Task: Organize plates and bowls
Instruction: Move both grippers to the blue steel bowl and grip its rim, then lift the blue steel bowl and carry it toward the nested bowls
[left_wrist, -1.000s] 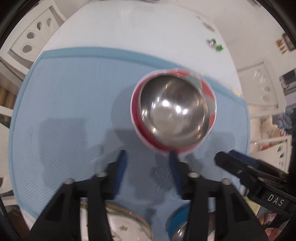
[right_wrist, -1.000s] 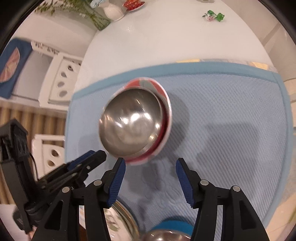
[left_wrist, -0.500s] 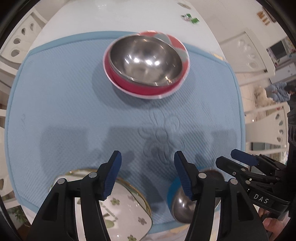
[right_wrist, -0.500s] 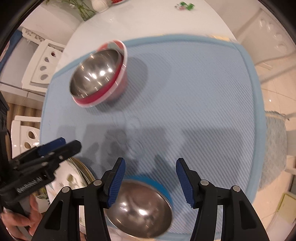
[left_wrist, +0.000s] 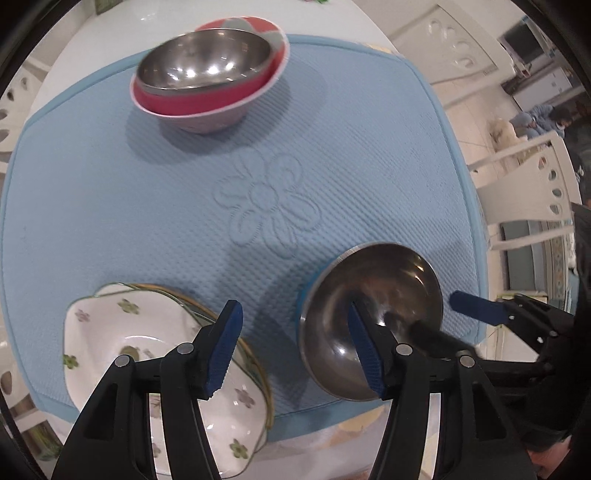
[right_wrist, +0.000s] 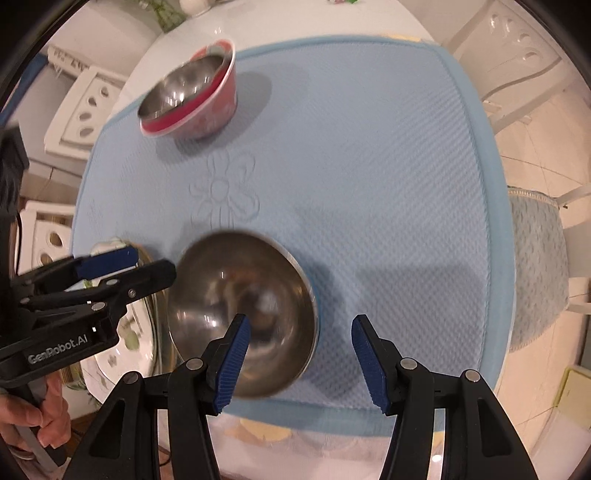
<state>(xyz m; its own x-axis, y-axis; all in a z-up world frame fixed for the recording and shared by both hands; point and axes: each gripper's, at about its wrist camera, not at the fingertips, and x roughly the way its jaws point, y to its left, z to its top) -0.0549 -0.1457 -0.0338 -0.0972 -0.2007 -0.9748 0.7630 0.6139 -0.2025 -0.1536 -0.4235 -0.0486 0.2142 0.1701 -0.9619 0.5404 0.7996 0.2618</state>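
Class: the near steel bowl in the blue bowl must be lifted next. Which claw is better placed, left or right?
Right, probably. The right claw hangs open astride the near steel bowl's right rim. The left claw sits between that bowl and the flowered dish.

Steel bowl (left_wrist: 201, 61) nested in another bowl (left_wrist: 207, 110) at the mat's (left_wrist: 369, 147) far side — floral dish (left_wrist: 122, 336) and second steel bowl (left_wrist: 373, 306) near.

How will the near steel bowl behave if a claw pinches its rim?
The steel bowl looks polished, so the pads may slip. Its thin wall suggests it is stiff and light. It sits nested in a blue bowl, so it may rock, or the pair may lift together.
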